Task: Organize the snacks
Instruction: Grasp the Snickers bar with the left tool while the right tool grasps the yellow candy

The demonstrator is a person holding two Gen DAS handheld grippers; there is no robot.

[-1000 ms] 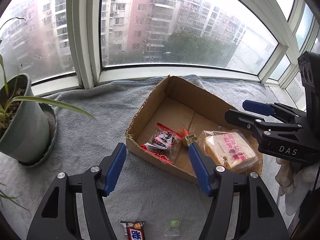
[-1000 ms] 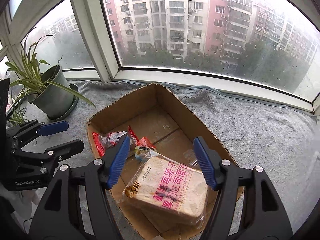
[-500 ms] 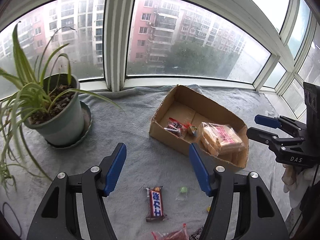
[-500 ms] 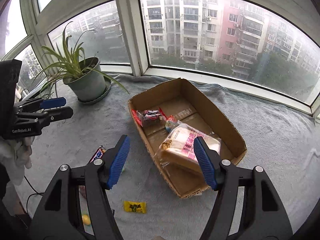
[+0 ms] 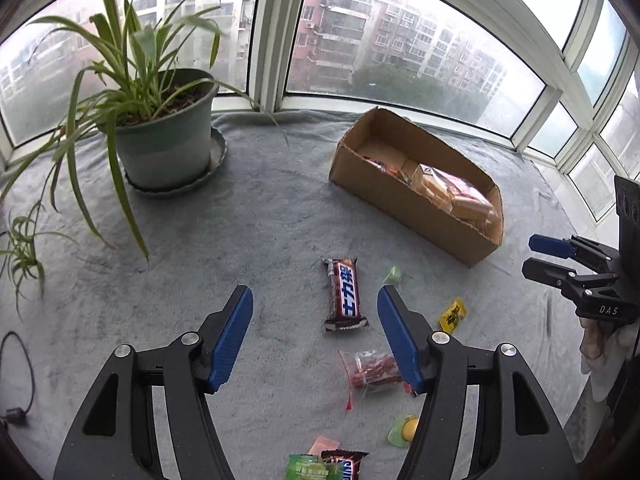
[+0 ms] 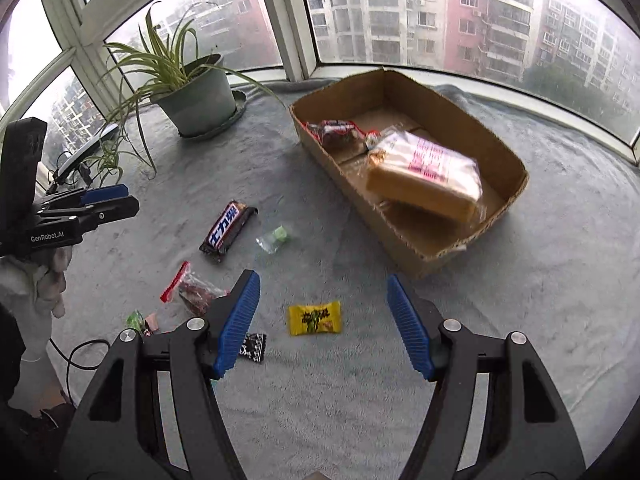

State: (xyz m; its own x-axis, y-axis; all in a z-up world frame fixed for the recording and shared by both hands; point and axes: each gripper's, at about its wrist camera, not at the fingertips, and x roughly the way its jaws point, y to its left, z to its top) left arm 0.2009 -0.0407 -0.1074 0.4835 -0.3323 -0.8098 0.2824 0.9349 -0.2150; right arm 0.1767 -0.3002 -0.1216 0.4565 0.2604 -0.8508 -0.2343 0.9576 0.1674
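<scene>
A cardboard box point(image 6: 504, 152) point(image 5: 404, 204) on the grey cloth holds a bagged bread loaf point(image 6: 424, 176) point(image 5: 452, 192) and a red-edged snack bag point(image 6: 336, 132). Loose snacks lie in front of the box: a brown chocolate bar point(image 5: 345, 294) point(image 6: 228, 226), a yellow candy point(image 6: 315, 318) point(image 5: 453, 315), a green candy point(image 6: 276, 237) point(image 5: 394, 275) and a clear red-sealed packet point(image 5: 372, 368) point(image 6: 192, 290). My left gripper point(image 5: 315, 300) hovers open above the chocolate bar. My right gripper point(image 6: 323, 292) is open over the yellow candy. Neither holds anything.
A potted spider plant point(image 5: 160, 140) point(image 6: 196, 92) stands on a saucer at the back left by the windows. More small wrapped sweets point(image 5: 328, 464) lie near the front edge. A black cable point(image 5: 16, 372) lies at the far left. A gloved hand point(image 6: 40, 280) holds the left gripper.
Both grippers have pulled back from over the box toward the near side. The box has shrunk in view, and the loose snacks on the cloth have come into sight beneath the open jaws.
</scene>
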